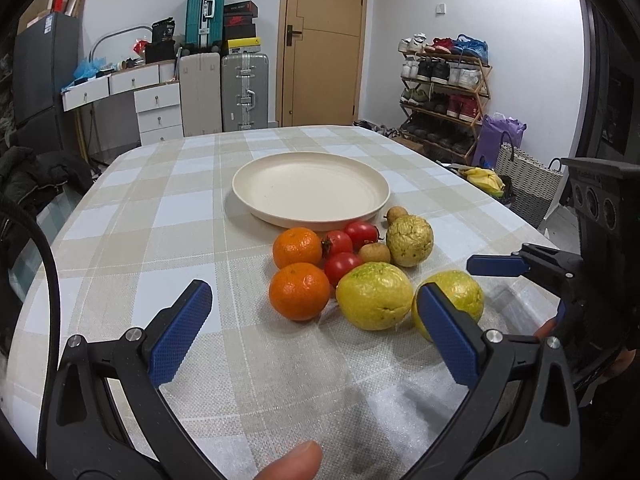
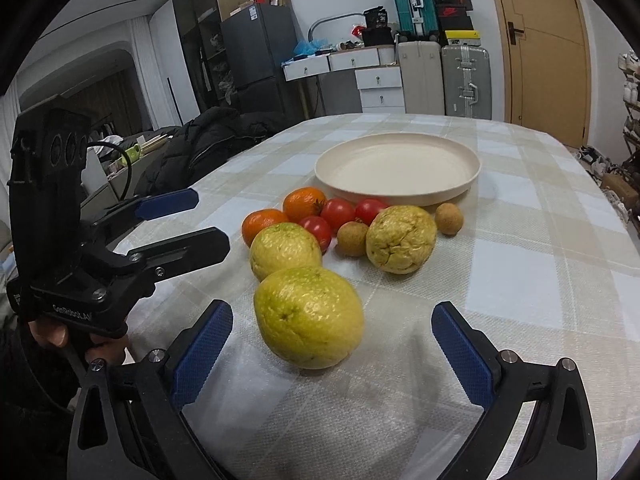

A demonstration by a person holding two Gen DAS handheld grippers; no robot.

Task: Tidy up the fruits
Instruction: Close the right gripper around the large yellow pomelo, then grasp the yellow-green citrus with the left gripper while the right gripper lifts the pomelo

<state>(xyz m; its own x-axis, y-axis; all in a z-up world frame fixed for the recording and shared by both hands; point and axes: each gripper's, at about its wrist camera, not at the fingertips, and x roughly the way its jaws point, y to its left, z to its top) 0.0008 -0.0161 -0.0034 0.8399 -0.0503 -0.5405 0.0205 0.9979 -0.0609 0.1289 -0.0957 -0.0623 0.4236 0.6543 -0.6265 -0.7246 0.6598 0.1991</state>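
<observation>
while both tools hover low over the checked tablecloth (image 2: 520, 264), this is how things lie:

right gripper (image 2: 332, 350): jaws spread wide, blue pads either side of the nearest yellow-green citrus (image 2: 309, 317), neither pad touching it; nothing gripped.

left gripper (image 1: 316, 334): jaws also wide apart over bare cloth, holding nothing; its right-hand pad overlaps the same nearest citrus in its own view, though contact is hard to judge there.

nearest citrus: sits on the cloth at the near edge of the fruit cluster, just in front of a second yellow-green citrus (image 2: 285, 252).

wrinkled fruit (image 2: 401, 239): dull yellow, cracked skin, possibly a guava; just right of the second citrus in the right wrist view.

mandarins (image 1: 299, 291): two, one behind the other, on the left side of the cluster in the left wrist view.

tomatoes (image 1: 342, 266): three small red ones packed between the mandarins and the yellow fruits.

longans (image 2: 352, 238): two small brown ones, one beside the wrinkled fruit, the other (image 2: 449, 219) near the plate rim.

plate (image 2: 460, 188): cream, round, holding no fruit, just behind the cluster.

fingers (image 2: 108, 354): a person's fingertips wrap the left tool's handle.
</observation>
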